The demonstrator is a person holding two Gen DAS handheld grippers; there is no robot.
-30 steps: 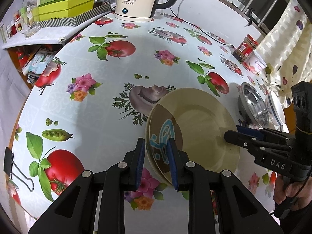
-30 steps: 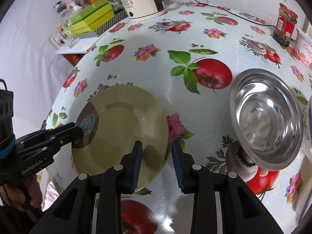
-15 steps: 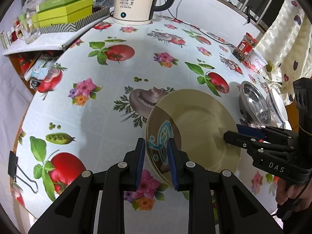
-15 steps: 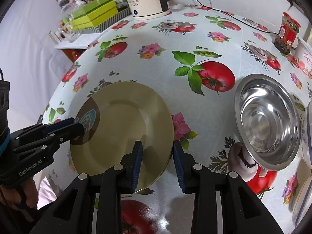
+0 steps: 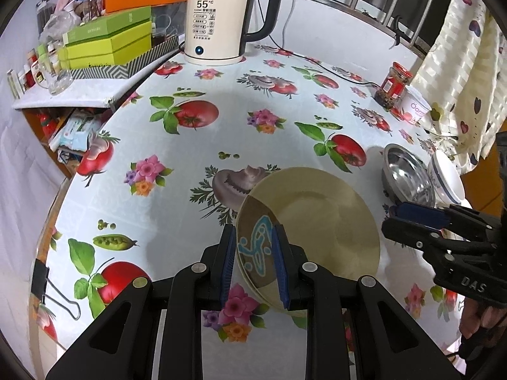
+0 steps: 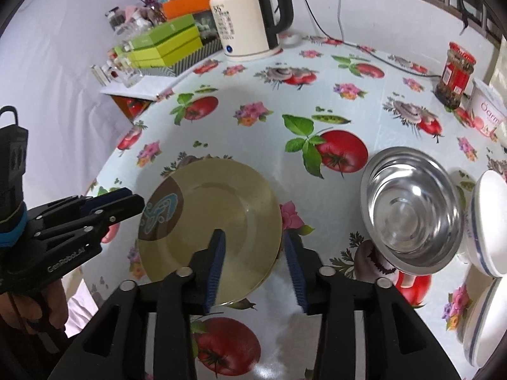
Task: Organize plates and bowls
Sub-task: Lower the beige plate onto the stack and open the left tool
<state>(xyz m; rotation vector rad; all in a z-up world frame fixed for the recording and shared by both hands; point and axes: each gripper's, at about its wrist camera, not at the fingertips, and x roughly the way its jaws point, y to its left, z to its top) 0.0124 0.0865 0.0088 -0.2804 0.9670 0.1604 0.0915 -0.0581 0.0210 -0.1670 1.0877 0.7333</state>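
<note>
Olive-yellow plates [image 6: 215, 218] are lying stacked on the tablecloth [image 6: 253, 133]. At their left rim the left gripper [image 5: 253, 261] is standing narrowly open around the edge, probably steadying the stack; whether its pads are pressing, I cannot tell. On the right, the right gripper [image 6: 255, 267] is opening its jaws astride the near rim, releasing it. Further right, the steel bowl [image 6: 412, 209] is waiting.

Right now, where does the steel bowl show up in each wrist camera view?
Left wrist view: the steel bowl sits at the right edge, past the yellow plate.
Right wrist view: the steel bowl is right of centre, large, beside the plate.
Shared landmark: the white kettle at the table's far side.
</note>
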